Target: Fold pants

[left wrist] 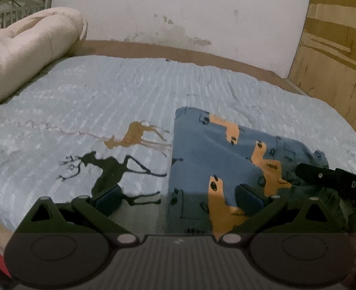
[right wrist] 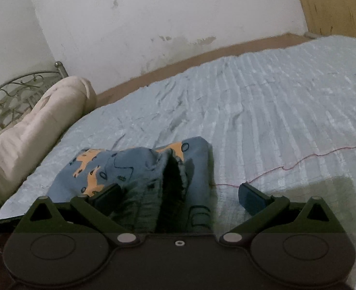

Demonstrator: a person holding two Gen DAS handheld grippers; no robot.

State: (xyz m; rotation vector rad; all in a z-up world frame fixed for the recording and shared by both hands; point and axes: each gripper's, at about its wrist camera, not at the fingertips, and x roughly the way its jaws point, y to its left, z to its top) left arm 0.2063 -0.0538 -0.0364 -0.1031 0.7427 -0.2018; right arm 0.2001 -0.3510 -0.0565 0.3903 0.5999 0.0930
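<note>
Blue pants [left wrist: 216, 154] with orange and black car prints lie folded on the pale blue bedspread [left wrist: 105, 91]. In the left wrist view my left gripper [left wrist: 178, 199] is open: its right pad hovers over the pants' near edge and its left pad over the bedspread. One black finger [left wrist: 308, 171] of my right gripper rests at the bunched waist end on the right. In the right wrist view the pants [right wrist: 129, 166] show their ribbed waistband gaping between the fingers of my open right gripper [right wrist: 179, 197]. Nothing is gripped.
A rolled cream blanket [left wrist: 28, 55] lies along the left, in front of a metal headboard [left wrist: 13, 0]. A wooden wardrobe [left wrist: 335, 60] stands at the right. Deer prints [left wrist: 110, 169] mark the bedspread, and a red thread [right wrist: 298, 162] trails over it. The bed's near edge is at lower left.
</note>
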